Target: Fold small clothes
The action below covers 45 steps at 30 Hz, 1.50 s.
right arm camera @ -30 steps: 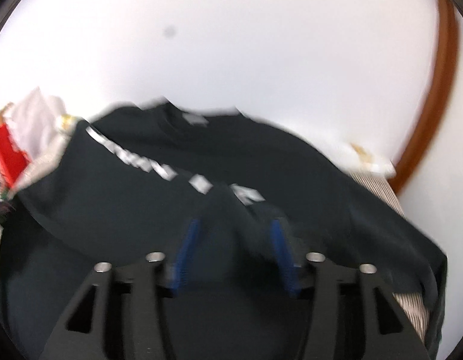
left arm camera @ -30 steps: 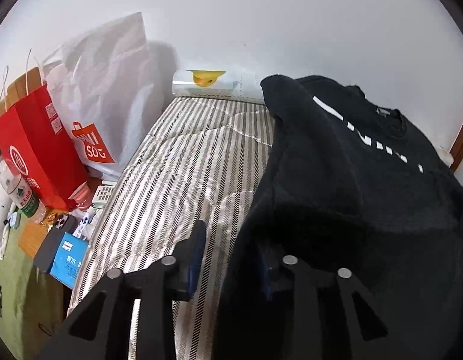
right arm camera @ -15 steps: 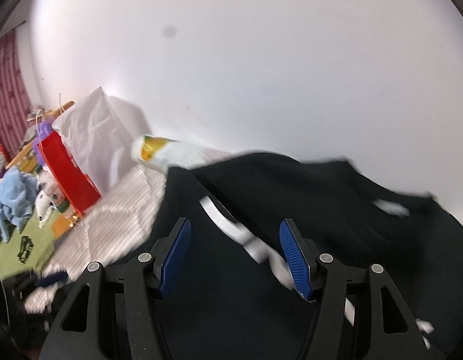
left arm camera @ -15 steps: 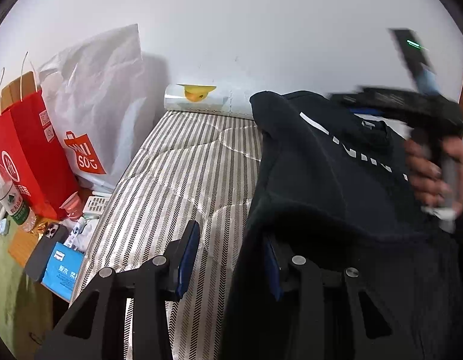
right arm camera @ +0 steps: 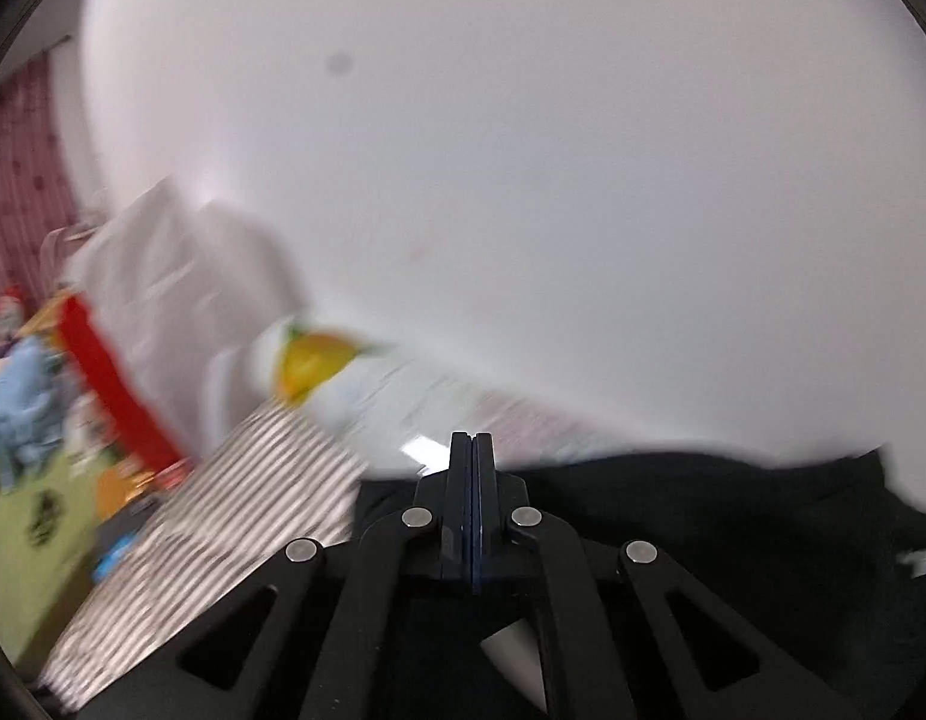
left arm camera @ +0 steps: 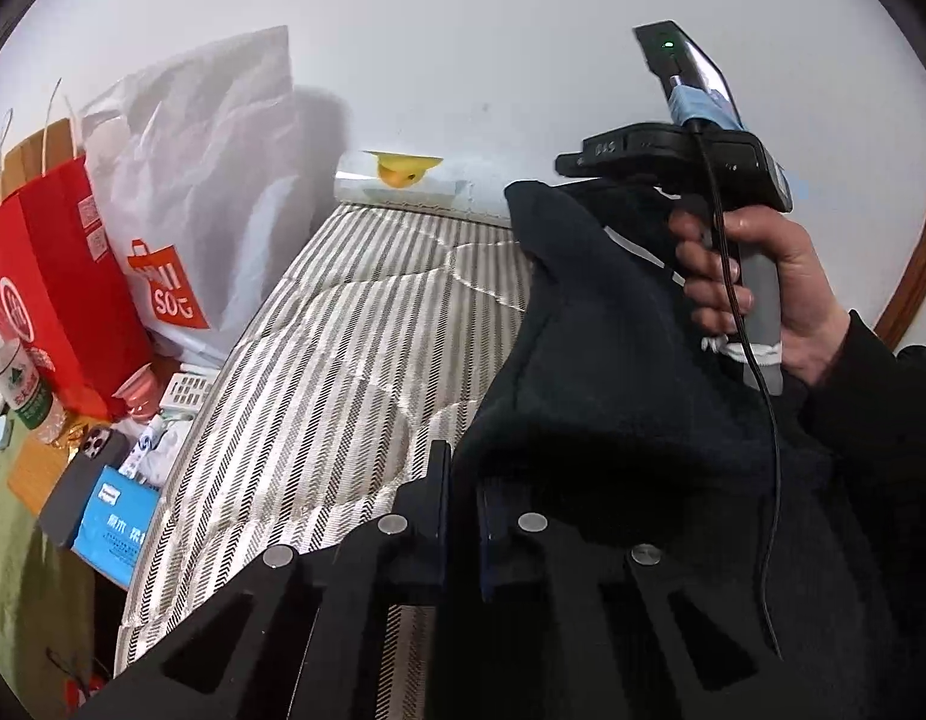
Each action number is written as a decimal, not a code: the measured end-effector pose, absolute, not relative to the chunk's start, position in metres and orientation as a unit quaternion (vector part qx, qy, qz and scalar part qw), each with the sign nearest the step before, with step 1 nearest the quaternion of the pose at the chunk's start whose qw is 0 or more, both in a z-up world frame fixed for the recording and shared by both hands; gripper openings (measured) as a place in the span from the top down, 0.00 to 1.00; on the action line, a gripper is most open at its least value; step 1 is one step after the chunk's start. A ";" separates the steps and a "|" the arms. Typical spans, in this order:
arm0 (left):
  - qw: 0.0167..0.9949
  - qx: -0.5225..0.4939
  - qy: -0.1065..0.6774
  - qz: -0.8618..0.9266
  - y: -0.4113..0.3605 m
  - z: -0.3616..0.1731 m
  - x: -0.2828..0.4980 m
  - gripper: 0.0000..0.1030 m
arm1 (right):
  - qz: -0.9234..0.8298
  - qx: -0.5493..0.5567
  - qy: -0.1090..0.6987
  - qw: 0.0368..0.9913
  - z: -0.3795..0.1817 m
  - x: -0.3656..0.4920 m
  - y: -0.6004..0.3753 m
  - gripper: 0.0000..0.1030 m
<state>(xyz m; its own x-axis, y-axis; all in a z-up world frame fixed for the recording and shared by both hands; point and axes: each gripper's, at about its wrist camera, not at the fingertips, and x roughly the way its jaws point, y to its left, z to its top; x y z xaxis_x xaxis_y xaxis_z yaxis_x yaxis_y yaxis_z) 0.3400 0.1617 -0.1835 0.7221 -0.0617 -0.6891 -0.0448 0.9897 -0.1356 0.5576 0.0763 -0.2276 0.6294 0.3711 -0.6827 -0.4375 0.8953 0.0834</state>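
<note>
Here, nearest the left wrist camera, the left gripper [left arm camera: 461, 495] is pinched on the near edge of the black cotton T-shirt with white lettering [left arm camera: 613, 384]; its jaws have just closed, with the dark cloth caught between the blue pads. The shirt rises from that grip in a soft peak and drapes over the right half of the grey-and-white striped quilted mattress [left arm camera: 343, 360], whose left half lies bare. Farther along, a person's right hand [left arm camera: 757, 282], in a dark sleeve, grasps the grey handle of the right gripper [right arm camera: 472, 450], which reaches over the shirt's far upper corner. In the right wrist view that gripper is fully closed, pad against pad; its jaws have just shut too. Whether any cloth is caught there the blurred picture does not show; the black shirt lies below and behind its fingers. To the left of the mattress sit a blue box [left arm camera: 115, 516], a dark phone [left arm camera: 82, 480], a red paper shopping bag [left arm camera: 49, 282] and a white plastic shopping bag with an orange logo [left arm camera: 205, 180]. At the far end, against the white wall [left arm camera: 463, 30], lies a pale roll with a yellow print [left arm camera: 403, 180].
</note>
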 end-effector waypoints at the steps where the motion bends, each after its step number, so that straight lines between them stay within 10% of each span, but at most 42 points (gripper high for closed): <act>1: 0.925 -0.075 0.374 -0.003 0.163 -0.184 0.340 0.93 | 0.218 -0.027 0.368 0.903 -0.227 0.562 0.072 1.00; 7: 0.919 -0.078 0.386 -0.007 0.164 -0.187 0.343 0.93 | 0.273 0.004 0.414 0.868 -0.231 0.564 0.065 0.97; 11: 0.919 -0.077 0.387 -0.008 0.164 -0.188 0.342 0.93 | 0.294 -0.009 0.421 0.858 -0.229 0.557 0.069 0.44; 19: 0.919 -0.076 0.386 -0.009 0.163 -0.187 0.343 0.93 | 0.286 -0.087 0.438 0.848 -0.241 0.556 0.098 0.44; 20: 0.919 -0.077 0.386 -0.010 0.163 -0.187 0.343 0.93 | 0.281 -0.100 0.432 0.851 -0.240 0.554 0.101 0.56; 21: 0.919 -0.079 0.386 -0.010 0.163 -0.187 0.342 0.93 | 0.287 -0.110 0.433 0.847 -0.239 0.553 0.103 0.89; 22: 0.919 -0.079 0.386 -0.009 0.163 -0.187 0.342 0.93 | 0.301 -0.119 0.437 0.839 -0.239 0.551 0.107 0.90; 34: 0.908 -0.105 0.405 -0.001 0.173 -0.194 0.348 0.93 | 0.227 -0.098 0.380 0.892 -0.239 0.558 0.105 0.89; 41: 0.909 -0.096 0.406 0.008 0.170 -0.194 0.347 0.88 | 0.203 -0.083 0.374 0.901 -0.214 0.544 0.081 0.56; 45: 0.910 -0.090 0.404 0.019 0.168 -0.191 0.345 0.78 | 0.177 -0.100 0.367 0.908 -0.185 0.515 0.037 0.55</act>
